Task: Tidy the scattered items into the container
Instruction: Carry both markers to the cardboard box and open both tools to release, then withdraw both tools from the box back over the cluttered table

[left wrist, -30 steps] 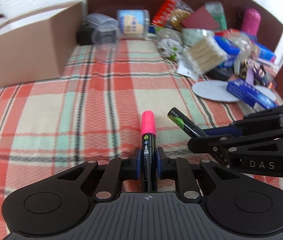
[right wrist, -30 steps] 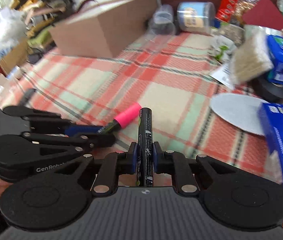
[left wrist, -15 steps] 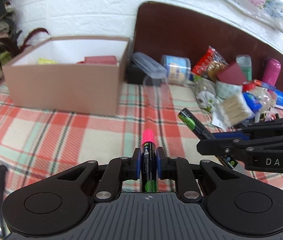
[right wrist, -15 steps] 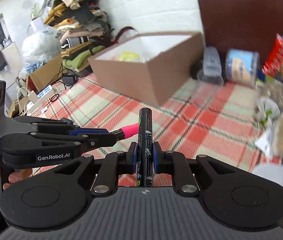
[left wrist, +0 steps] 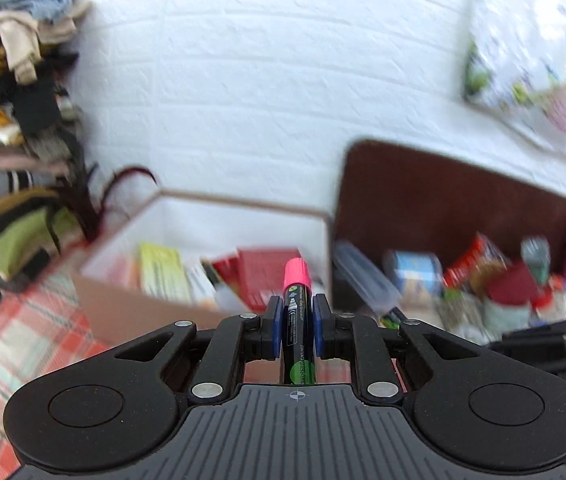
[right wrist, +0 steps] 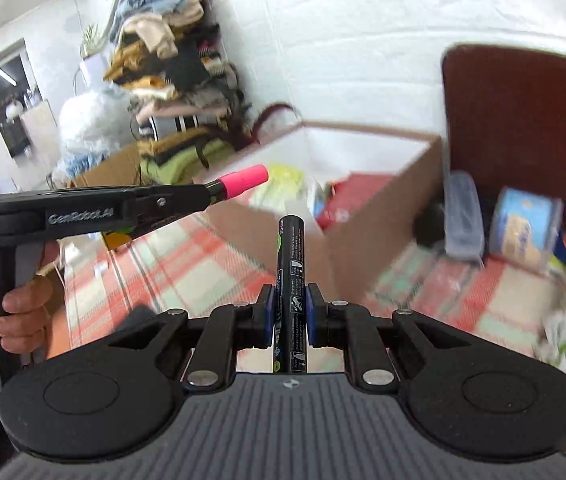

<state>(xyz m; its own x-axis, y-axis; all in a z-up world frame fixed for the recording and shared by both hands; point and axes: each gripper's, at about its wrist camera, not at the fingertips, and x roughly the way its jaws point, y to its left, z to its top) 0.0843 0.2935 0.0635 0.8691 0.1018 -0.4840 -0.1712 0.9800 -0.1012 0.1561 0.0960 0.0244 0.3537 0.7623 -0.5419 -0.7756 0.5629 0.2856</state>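
Jutting forward, pink-capped marker (left wrist: 295, 312) (black barrel, green label).

Left gripper (left wrist: 295, 322) clamped on pink-capped marker (left wrist: 297, 316), cardboard box (left wrist: 155, 308) straight ahead.
Box open-topped, red and yellow items inside, all blurred. Plaid cloth (left wrist: 11, 344) below left; right gripper (left wrist: 543, 344) at the right edge.

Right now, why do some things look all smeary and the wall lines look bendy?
Left wrist view: the cardboard box and the clutter behind are smeared, yet the left tool and its pink-capped marker stay sharp. Right wrist view: the checked cloth is streaky; the black marker is crisp. Both views: the fisheye lens bends the wall lines.
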